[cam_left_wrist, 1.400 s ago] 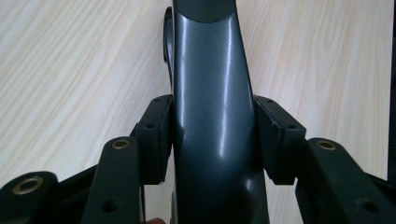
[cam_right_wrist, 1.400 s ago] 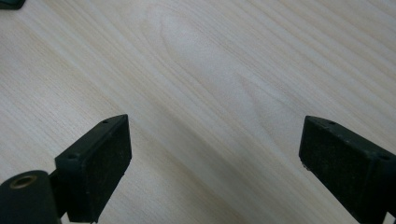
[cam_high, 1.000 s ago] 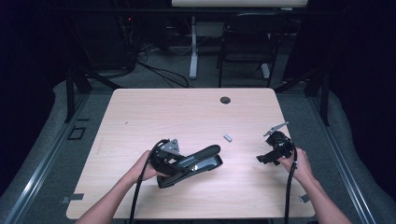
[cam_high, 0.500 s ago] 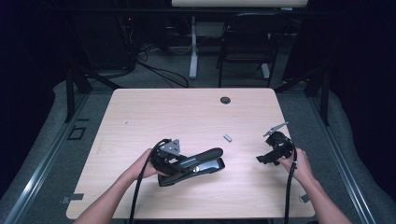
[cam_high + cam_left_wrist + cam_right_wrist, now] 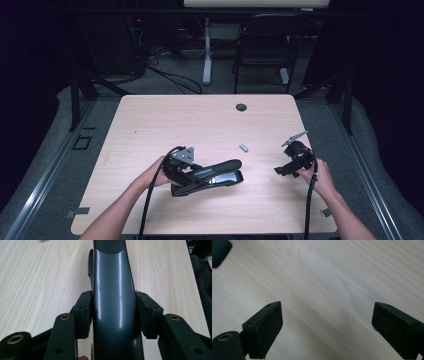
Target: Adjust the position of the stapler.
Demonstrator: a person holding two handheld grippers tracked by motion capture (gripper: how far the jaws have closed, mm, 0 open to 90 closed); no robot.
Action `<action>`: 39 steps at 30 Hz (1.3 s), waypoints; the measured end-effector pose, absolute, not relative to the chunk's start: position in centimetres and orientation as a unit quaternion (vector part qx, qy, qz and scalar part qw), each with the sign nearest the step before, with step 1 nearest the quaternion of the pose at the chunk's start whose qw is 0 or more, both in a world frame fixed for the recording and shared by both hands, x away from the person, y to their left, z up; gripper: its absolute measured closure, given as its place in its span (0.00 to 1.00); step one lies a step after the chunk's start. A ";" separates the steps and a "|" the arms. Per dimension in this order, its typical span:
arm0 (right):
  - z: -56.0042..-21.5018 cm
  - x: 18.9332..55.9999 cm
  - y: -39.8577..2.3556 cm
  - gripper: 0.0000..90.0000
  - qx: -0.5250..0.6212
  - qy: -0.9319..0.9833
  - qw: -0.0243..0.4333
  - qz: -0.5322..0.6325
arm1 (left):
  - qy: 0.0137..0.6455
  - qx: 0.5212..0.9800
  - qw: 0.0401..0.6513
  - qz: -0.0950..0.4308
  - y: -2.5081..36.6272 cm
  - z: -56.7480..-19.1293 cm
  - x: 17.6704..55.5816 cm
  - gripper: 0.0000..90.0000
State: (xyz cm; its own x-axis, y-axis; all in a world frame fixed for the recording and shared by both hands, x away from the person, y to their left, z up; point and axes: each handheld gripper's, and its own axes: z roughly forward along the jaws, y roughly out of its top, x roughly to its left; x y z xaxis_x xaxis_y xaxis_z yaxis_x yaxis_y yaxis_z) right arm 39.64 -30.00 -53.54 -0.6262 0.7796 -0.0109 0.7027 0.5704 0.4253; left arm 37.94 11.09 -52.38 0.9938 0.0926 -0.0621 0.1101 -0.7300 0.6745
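Left gripper [image 5: 113, 315] clamps both pads on the black stapler [image 5: 212, 176], which lies on the table [image 5: 200, 120] at six o'clock of centre. Right gripper [image 5: 327, 327], at four o'clock, stands wide open over bare wood.

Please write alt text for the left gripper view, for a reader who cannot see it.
The left gripper is shut on a large black stapler, its pads pressing both sides of the glossy curved top arm. Under it lies the light wooden table.
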 end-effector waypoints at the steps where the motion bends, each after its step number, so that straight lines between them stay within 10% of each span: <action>1: -53.5 39.6 -30.0 0.10 0.421 0.881 0.098 0.194 | 0.051 0.931 0.362 -0.012 11.0 -52.4 38.0 0.57; 39: -53.9 39.6 -29.7 0.11 0.412 0.885 0.089 0.198 | -0.004 0.926 0.375 -0.037 10.7 -52.6 39.3 0.58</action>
State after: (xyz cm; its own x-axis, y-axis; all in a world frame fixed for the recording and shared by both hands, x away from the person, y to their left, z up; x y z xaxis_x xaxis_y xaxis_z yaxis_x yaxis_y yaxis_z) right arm 39.56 -29.65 -53.92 -0.6448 0.7643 0.0051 0.6933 0.5821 0.4249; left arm 39.28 10.71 -52.61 0.9972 -0.0346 -0.0657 0.0208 -0.7193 0.6944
